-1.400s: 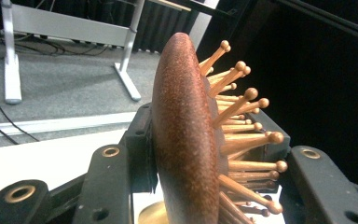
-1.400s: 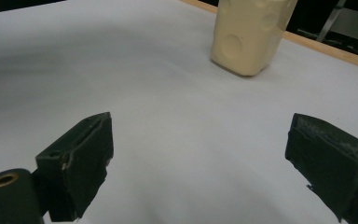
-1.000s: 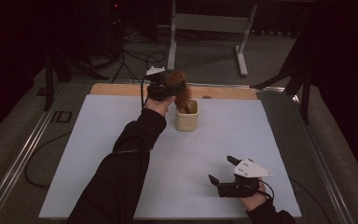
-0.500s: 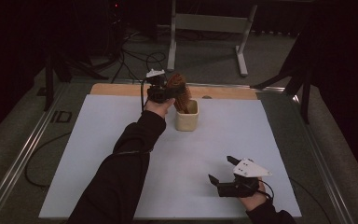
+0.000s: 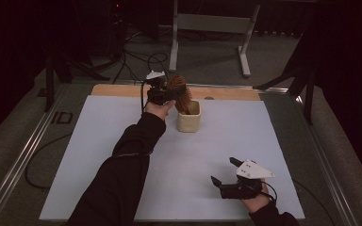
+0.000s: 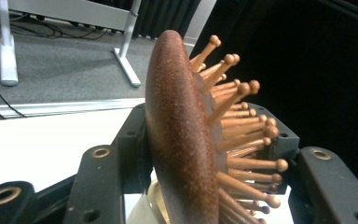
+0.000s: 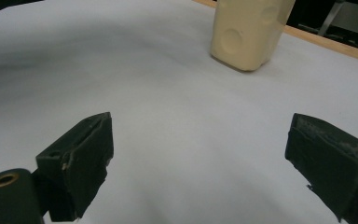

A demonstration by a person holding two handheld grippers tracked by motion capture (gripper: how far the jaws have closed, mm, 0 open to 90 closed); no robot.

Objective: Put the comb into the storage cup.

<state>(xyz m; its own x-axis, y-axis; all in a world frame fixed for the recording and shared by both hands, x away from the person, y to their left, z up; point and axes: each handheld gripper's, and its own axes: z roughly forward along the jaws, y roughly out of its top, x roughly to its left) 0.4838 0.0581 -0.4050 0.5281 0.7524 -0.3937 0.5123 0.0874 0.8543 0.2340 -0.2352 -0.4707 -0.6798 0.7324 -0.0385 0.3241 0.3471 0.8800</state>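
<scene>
A brown wooden hairbrush with ball-tipped pins stands head-up in a cream cup near the back of the white tabletop. My left gripper reaches it from the left. In the left gripper view the brush is between the jaws, smooth back toward the left one, pins toward the right. The jaws have just been opening and no longer squeeze it. The cup rim peeks out below. My right gripper rests open at the front right, nothing between its jaws, facing the cup.
A bare wooden strip runs along the table's back edge. Behind it on the carpet stand a grey metal frame and loose cables. Metal rails border the table on the left.
The brush has sunk slightly toward the cup with the left gripper still around it. The right gripper has stayed where it was.
</scene>
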